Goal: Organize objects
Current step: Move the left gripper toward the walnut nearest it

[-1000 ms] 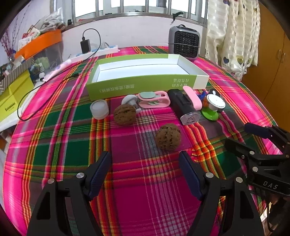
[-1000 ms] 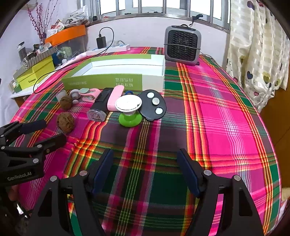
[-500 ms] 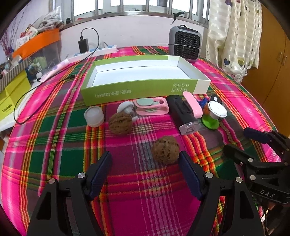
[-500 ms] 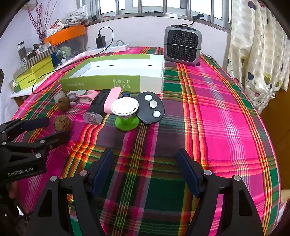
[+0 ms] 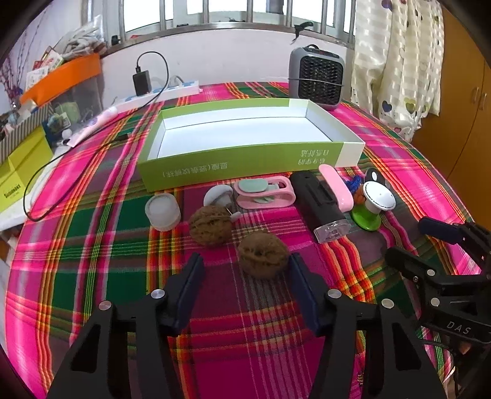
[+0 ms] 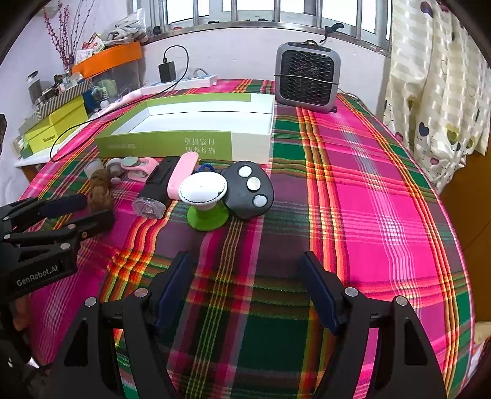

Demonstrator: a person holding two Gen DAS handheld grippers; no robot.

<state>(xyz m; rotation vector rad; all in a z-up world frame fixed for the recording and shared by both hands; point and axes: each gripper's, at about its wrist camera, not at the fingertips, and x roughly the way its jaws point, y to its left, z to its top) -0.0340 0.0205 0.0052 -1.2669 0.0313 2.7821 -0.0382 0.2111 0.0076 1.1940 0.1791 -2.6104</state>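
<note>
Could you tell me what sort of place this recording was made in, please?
Most likely a room in a home. A table under a plaid tablecloth stands by a barred window hung with a heart-print curtain, and a small fan heater and a power strip sit at its far edge.

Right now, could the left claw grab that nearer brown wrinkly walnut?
Probably yes: the left claw is open, and the nearer brown wrinkly walnut sits between its fingertips with nothing blocking.

both wrist views face the shared box.
</note>
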